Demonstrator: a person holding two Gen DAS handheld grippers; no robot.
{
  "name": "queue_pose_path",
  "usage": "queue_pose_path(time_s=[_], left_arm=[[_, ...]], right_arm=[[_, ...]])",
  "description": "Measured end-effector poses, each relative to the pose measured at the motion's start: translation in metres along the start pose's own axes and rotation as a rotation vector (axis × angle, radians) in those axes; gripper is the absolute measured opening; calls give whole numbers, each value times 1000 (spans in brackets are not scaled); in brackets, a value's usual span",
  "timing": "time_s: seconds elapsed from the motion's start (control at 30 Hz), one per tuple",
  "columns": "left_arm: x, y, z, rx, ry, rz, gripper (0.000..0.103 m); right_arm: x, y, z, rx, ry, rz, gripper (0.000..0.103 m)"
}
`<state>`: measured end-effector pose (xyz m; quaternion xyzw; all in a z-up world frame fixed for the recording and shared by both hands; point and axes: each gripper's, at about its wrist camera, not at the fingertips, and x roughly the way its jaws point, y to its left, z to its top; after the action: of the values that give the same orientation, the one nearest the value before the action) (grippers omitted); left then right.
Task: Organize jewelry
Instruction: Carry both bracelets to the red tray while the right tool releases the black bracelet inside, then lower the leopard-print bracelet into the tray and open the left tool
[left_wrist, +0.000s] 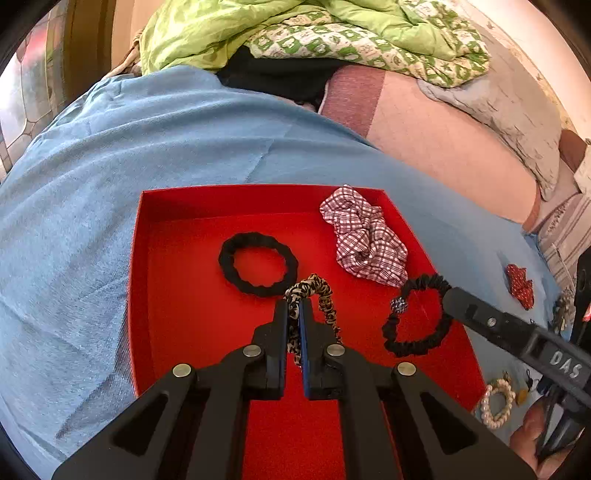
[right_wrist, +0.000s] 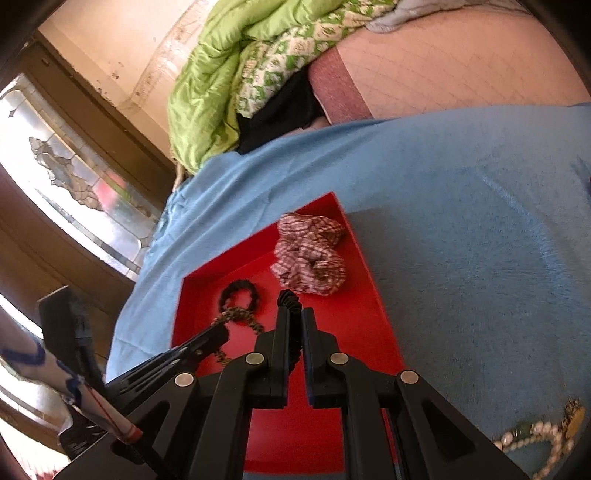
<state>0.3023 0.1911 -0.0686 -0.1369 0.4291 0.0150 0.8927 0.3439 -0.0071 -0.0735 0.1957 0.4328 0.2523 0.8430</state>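
Note:
A red tray (left_wrist: 177, 295) lies on a blue cloth (left_wrist: 110, 166). In it are a black hair tie (left_wrist: 258, 264) and a red checked scrunchie (left_wrist: 364, 236). My left gripper (left_wrist: 294, 306) is shut on a leopard-print scrunchie (left_wrist: 314, 291) over the tray. My right gripper (right_wrist: 294, 314) is shut on a black scrunchie (right_wrist: 288, 298), which in the left wrist view (left_wrist: 417, 314) shows a beaded charm, over the tray's right side. The right wrist view shows the tray (right_wrist: 373, 325), the checked scrunchie (right_wrist: 310, 254), the black hair tie (right_wrist: 239, 293) and the leopard-print scrunchie (right_wrist: 240, 317).
On the cloth right of the tray lie a pearl bracelet (left_wrist: 496, 404), a red dotted scrunchie (left_wrist: 521, 286) and a pearl necklace (right_wrist: 543, 435). A green quilt (left_wrist: 295, 33) and a pillow (left_wrist: 509, 110) lie on the bed behind. A window (right_wrist: 74, 177) is at left.

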Motion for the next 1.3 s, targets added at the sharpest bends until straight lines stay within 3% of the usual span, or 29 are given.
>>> queue_pose_path(time_s=[0.2,0.53,0.67,1.3], left_arm=[[5,0,3,-4,3,17,5],[2,1,2,10,-6,32,5],[0,2,2,6,-15,28,10],[-12,-7,3,21,-50,14,13]], right_arm=[[8,-7,-2,-28,12,-80,8],[17,-1,-9,-80,32,-123,10],[15,4,-10,-107,20,-140,11],[-5,5,-4,-85,-4,-114,14]])
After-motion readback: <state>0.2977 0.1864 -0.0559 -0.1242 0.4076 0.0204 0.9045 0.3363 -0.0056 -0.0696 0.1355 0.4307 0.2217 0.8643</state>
